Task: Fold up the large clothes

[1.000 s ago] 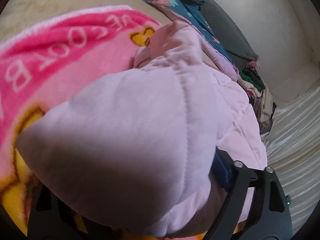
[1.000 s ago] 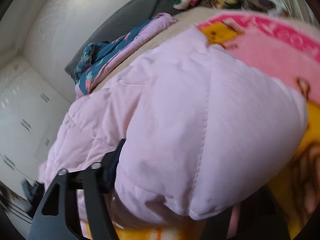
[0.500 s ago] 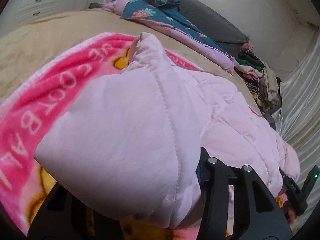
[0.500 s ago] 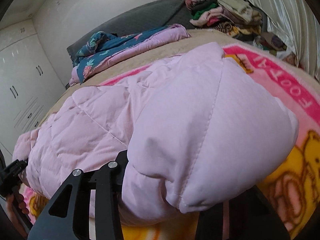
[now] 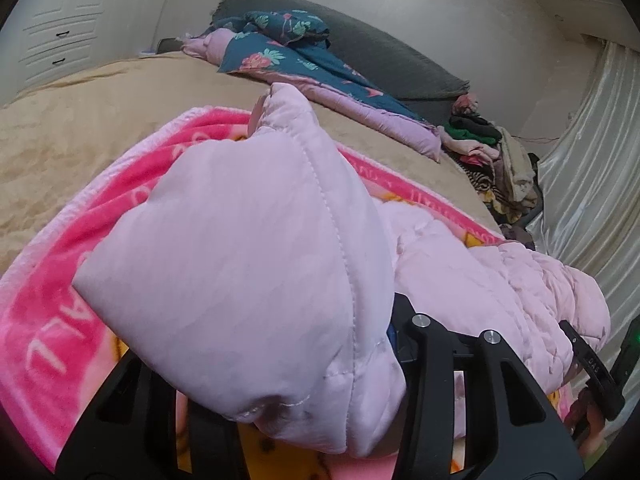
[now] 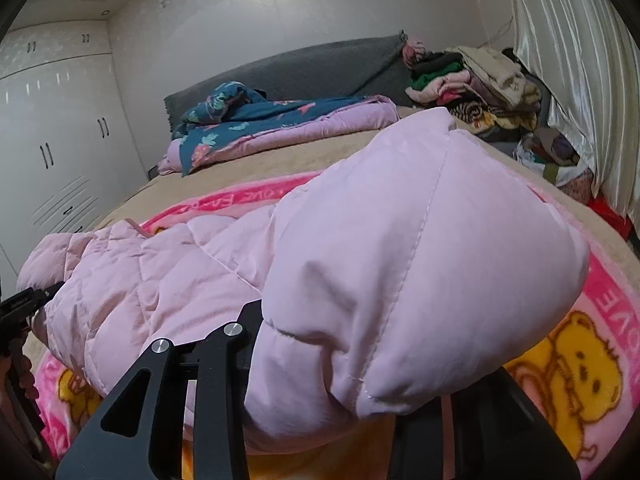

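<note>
A pale pink quilted puffer jacket (image 5: 260, 264) lies across a pink and yellow cartoon blanket (image 5: 52, 320) on the bed. My left gripper (image 5: 304, 392) is shut on one end of the jacket, and the fabric bulges over its fingers and hides the tips. My right gripper (image 6: 332, 392) is shut on the other end of the jacket (image 6: 400, 264), held a little above the blanket (image 6: 580, 360). Each gripper shows at the far edge of the other's view, the right one (image 5: 596, 368) and the left one (image 6: 16, 308).
A tan bedspread (image 5: 80, 120) covers the bed. A blue floral quilt with a lilac lining (image 5: 304, 64) lies at the grey headboard (image 6: 312, 68). A pile of clothes (image 6: 472, 80) sits by the curtain (image 6: 560, 60). White wardrobes (image 6: 52, 140) stand on the left.
Both grippers have lifted and tilted up with the jacket ends still held, so the views now reach the headboard and walls. The jacket hangs stretched between them.
</note>
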The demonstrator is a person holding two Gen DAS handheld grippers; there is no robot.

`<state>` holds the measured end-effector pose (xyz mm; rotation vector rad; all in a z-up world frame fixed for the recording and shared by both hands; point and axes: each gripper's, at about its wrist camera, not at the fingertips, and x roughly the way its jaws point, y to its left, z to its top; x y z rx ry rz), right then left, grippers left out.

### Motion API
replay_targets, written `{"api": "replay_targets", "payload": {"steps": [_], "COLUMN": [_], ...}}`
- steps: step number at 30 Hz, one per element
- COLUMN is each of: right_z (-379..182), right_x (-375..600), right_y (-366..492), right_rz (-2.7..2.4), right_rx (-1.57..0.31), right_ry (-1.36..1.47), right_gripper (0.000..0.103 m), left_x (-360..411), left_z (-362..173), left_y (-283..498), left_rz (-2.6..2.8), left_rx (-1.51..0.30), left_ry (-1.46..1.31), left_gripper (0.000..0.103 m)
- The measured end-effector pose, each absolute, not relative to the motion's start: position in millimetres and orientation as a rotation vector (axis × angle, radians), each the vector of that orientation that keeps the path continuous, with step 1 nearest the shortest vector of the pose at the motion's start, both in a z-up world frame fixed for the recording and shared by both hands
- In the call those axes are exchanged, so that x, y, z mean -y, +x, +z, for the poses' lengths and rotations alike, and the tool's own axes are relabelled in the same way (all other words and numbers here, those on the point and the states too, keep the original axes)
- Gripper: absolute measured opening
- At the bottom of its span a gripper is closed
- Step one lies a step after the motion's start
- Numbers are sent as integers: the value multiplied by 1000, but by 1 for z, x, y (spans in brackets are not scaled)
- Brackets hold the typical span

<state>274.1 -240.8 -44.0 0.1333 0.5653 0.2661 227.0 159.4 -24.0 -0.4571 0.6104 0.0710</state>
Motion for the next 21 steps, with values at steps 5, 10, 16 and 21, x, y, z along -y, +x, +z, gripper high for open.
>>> {"api": "replay_targets", "payload": {"steps": [5,10,16,21], "right_z": [-41,-41,-43,-46], "right_x": [246,244,242,240], "right_y": [258,247,234,227], "right_rz": [270,267,268,267], "right_rx": [-570,-575,-582,-589], "right_ry": [131,120,119,115], "right_gripper": [33,33,33,33], "left_x": [-155,-155,-158,-157], "left_z": [-19,-25,-27,-30], "left_y": [212,201,187,177], "left_rz": [62,65,66,69], "left_rx": [-599,-611,-618,-623], "left_ry": [-448,-449,-443,-437], "left_gripper": [36,36,36,36]}}
